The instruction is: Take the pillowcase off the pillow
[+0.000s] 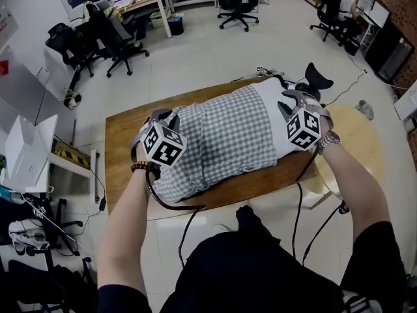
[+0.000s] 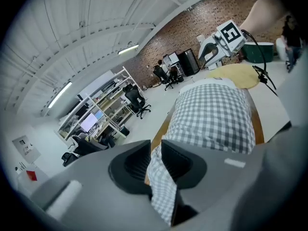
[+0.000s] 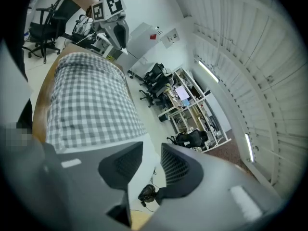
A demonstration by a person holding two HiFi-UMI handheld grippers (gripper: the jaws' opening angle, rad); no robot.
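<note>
**Pillow part-uncovered on the desk, one gripper stationed at each end.**

Head view: the checked pillowcase [image 1: 218,135] covers the pillow [image 1: 270,119] from the left gripper [image 1: 166,117] across most of its length. Bare white pillow shows only at the end beside the right gripper [image 1: 290,101]. All of it lies on the desk [image 1: 124,135]. The opposed stations suit drawing the cover one way while the filling is restrained. Left gripper view: jaws narrow, with a fold of the pillowcase, apparently its closed end, pinched between them and the rest stretching ahead of the gripper. Right gripper view: jaws a little apart, only floor visible through the gap. The white pillow end lies just beside the gripper, outside its jaws and untouched. Judgement: the right gripper needs a hold there before the cover can be drawn off.
</note>
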